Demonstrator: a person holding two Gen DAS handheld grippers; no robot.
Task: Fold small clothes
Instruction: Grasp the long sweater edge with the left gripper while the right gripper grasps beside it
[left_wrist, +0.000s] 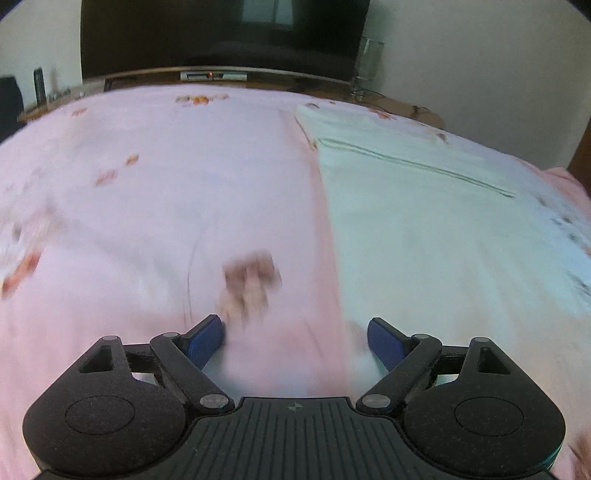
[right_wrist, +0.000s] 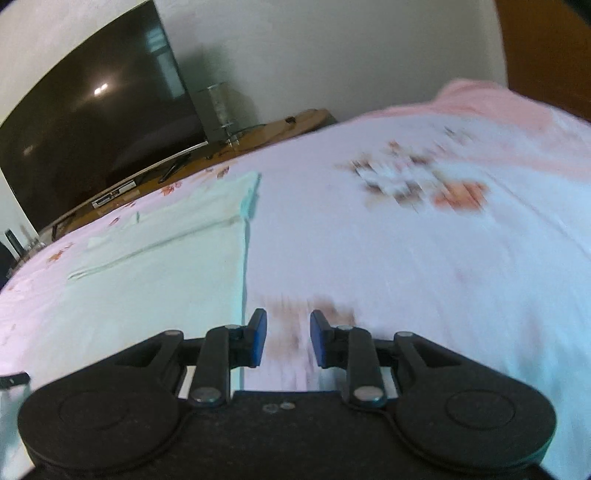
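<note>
A pale mint-green garment (left_wrist: 424, 221) lies flat on the pink floral bedsheet (left_wrist: 166, 184), with a stitched seam line across it. In the left wrist view it fills the right half; my left gripper (left_wrist: 295, 341) is open and empty, low over the sheet at the garment's left edge. In the right wrist view the garment (right_wrist: 155, 266) lies at the left; my right gripper (right_wrist: 288, 339) is open with a narrower gap, empty, just right of the garment's right edge. Both views are motion-blurred.
A large dark television (right_wrist: 92, 122) stands on a wooden unit (right_wrist: 258, 136) beyond the bed's far edge, against a white wall. A glass stand (left_wrist: 365, 66) is beside it. The pink sheet (right_wrist: 443, 240) spreads wide to the right.
</note>
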